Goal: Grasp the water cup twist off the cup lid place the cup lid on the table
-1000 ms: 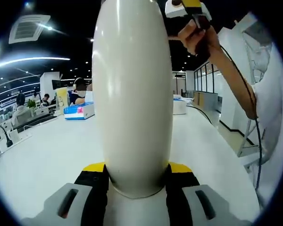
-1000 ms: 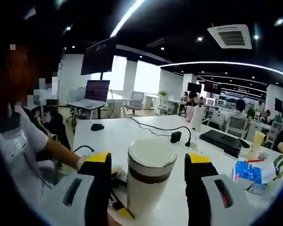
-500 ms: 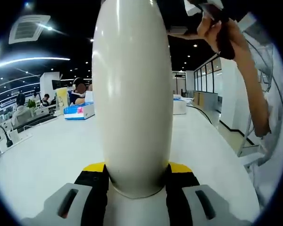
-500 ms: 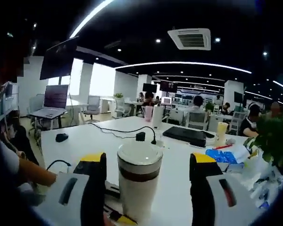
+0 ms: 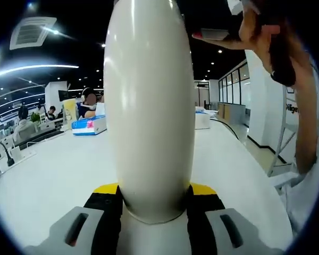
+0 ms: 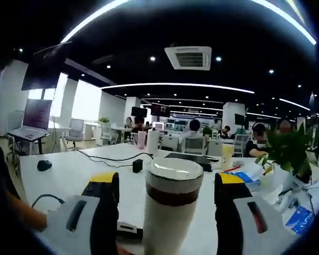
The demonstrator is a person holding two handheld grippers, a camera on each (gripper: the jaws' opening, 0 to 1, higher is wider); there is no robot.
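Water cup (image 5: 149, 106) stands upright, cream-white body, clamped low on its body by the left gripper (image 5: 150, 204): both yellow-and-black jaws press against its sides in the left gripper view, no gap visible. In the right gripper view the same cup (image 6: 170, 223) sits between the right gripper's (image 6: 166, 194) jaws, which are spread wide with clear space on both sides, touching nothing. Cup lid (image 6: 174, 167) on top of the cup, pale and round, with a brown band just below it; lid top roughly level with the yellow jaw tips. White table (image 6: 69, 172) runs behind the cup, carrying a black mouse (image 6: 44, 165), a black cable with an adapter block (image 6: 137, 165), a dark laptop-like slab (image 6: 194, 158) and a green plant (image 6: 287, 151) to the right. Blue-and-white box (image 5: 89, 125) on the table well behind the cup in the left gripper view. Person's hand (image 5: 260, 37) at upper right of that view grips the handle of the other gripper, above the cup. Seated people at desks far back, ceiling vent (image 6: 190, 57) overhead.
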